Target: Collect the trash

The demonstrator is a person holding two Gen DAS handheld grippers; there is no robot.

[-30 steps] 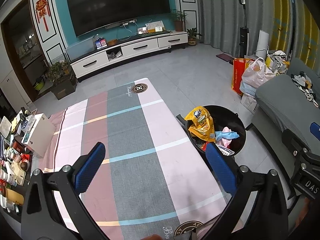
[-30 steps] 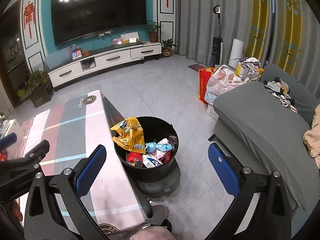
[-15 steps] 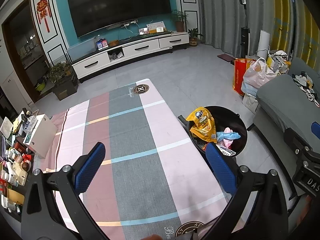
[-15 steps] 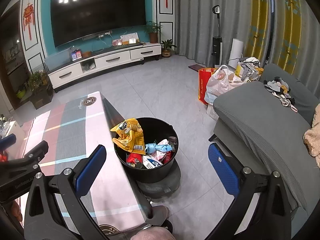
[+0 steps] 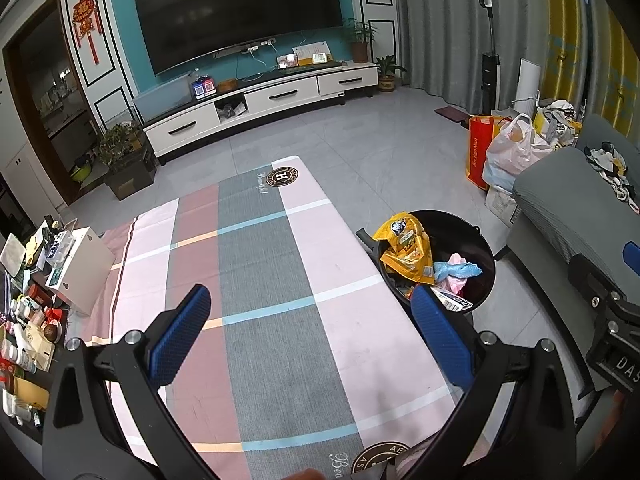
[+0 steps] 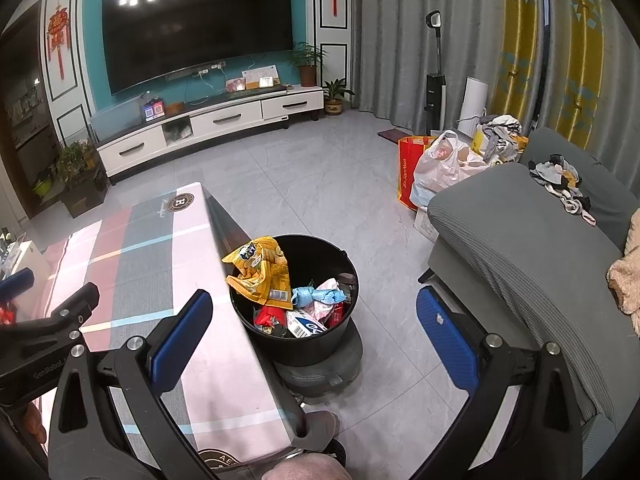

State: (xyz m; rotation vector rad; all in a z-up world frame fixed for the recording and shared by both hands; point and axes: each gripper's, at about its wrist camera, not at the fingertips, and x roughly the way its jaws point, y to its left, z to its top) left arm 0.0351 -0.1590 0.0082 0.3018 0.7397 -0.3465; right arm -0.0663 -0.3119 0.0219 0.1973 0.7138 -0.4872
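A black round trash bin (image 6: 320,248) stands on the floor at the table's right edge; it also shows in the left wrist view (image 5: 480,236). It holds a yellow snack bag (image 6: 260,272) draped over its rim, a blue wrapper (image 6: 310,294) and other packets. My left gripper (image 5: 310,320) is open and empty above the plaid tablecloth (image 5: 260,260). My right gripper (image 6: 312,322) is open and empty, hovering above and in front of the bin.
A grey sofa (image 6: 528,240) with clothes lies to the right. Shopping bags (image 6: 432,168) stand on the floor beyond it. A white box and several small items (image 5: 36,280) crowd the table's left end. A TV cabinet (image 6: 208,124) lines the far wall.
Both views have shifted only slightly; the grippers stay open and empty and the bin's contents are unchanged.
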